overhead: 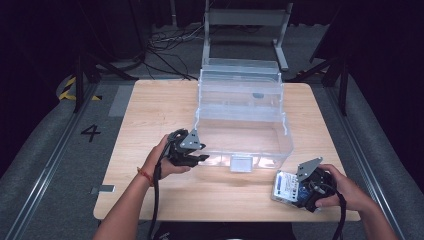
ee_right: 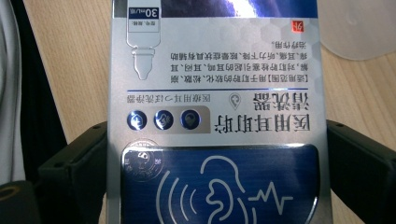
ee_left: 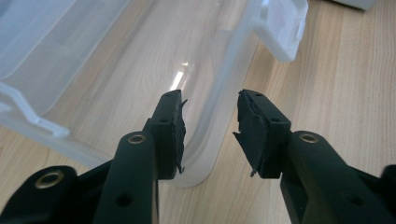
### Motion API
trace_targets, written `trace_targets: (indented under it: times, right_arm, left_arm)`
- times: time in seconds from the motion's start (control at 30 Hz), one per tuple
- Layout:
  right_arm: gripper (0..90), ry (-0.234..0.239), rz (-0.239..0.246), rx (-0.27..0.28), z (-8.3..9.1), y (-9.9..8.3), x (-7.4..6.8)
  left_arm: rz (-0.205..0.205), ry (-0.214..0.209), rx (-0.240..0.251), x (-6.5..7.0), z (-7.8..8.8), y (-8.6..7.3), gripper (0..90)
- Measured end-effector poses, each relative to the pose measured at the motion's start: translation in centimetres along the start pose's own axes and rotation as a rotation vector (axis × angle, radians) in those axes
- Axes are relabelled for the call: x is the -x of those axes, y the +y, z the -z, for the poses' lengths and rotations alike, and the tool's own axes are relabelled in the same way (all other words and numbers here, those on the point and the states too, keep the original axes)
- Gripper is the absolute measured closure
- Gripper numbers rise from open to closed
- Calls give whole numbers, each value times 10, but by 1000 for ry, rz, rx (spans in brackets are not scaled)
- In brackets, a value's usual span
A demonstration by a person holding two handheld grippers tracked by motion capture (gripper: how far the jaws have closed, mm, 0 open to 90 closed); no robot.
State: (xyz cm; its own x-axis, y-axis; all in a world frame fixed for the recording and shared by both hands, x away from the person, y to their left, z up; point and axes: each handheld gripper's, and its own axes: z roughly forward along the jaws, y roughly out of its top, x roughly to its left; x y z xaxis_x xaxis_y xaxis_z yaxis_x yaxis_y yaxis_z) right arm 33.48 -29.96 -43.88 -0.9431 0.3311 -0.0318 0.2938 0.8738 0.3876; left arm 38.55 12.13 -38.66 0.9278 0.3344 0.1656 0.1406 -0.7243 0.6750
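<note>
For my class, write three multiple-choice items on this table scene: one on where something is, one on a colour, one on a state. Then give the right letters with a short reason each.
1. Where is the box that the right gripper holds?
A. inside the bin
B. over the table's near right corner
C. on the floor

2. What colour is the lower panel of the box?
A. red
B. green
C. dark blue

3. How do the left gripper's jaws stand?
A. apart, with the bin's wall between them and the pads clear of it
B. shut on a box
C. shut on a cable

Key:
1 B: the high view shows it at the near right corner of the table, outside the bin.
2 C: the right gripper view shows a dark blue panel with a white ear sign.
3 A: the left gripper view shows a gap at each pad beside the clear wall.
</note>
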Motion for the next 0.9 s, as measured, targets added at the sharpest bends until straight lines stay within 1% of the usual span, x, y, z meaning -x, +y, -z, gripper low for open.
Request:
trace_targets:
  times: [0.07,0.13,0.17,0.23,0.33,0.43,0.47,0.53,0.57,0.6,0.67,0.7,0.77,0.8,0.83,0.87,0.9]
  right_arm:
    - [54,-4,-6,5,3,-1,0]
    - [54,-11,-3,11,5,-2,1]
    - [54,-13,-6,15,7,-3,0]
    - [54,-23,-5,22,10,-4,1]
    - [54,-33,-9,31,15,-5,2]
    - [54,-42,-13,38,20,-6,2]
    - [54,-49,-6,38,21,-7,2]
    - [54,-58,-12,43,24,-7,2]
    - [54,-58,-12,43,24,-7,2]
    - [54,-65,-10,53,28,-8,3]
    - [54,-69,-9,57,29,-8,4]
    - [54,-70,-9,59,32,-7,4]
    - [54,-75,-2,64,34,-7,4]
    - [53,-81,-2,65,37,-6,4]
    - [53,-81,-1,67,38,-6,4]
    - [54,-78,1,71,40,-6,4]
    - [53,-92,2,71,43,-5,4]
  left_arm:
    - [5,17,6,2,6,-3,536]
    - [7,26,20,4,14,-6,519]
    - [17,36,24,6,17,-7,492]
    - [21,52,25,8,22,-10,427]
    - [35,78,40,11,31,-16,384]
    - [62,98,36,14,37,-24,319]
    - [71,98,32,15,39,-30,307]
    - [92,105,18,17,40,-41,290]
    - [92,105,18,17,40,-41,285]
    - [106,106,6,18,39,-48,282]
    - [134,107,-23,19,35,-64,279]
    - [143,103,-36,19,33,-69,276]
    - [163,90,-72,19,27,-84,272]
    - [173,89,-82,19,24,-89,266]
    - [180,87,-110,19,22,-95,259]
    - [188,86,-124,19,19,-101,251]
    - [199,82,-131,19,18,-105,246]
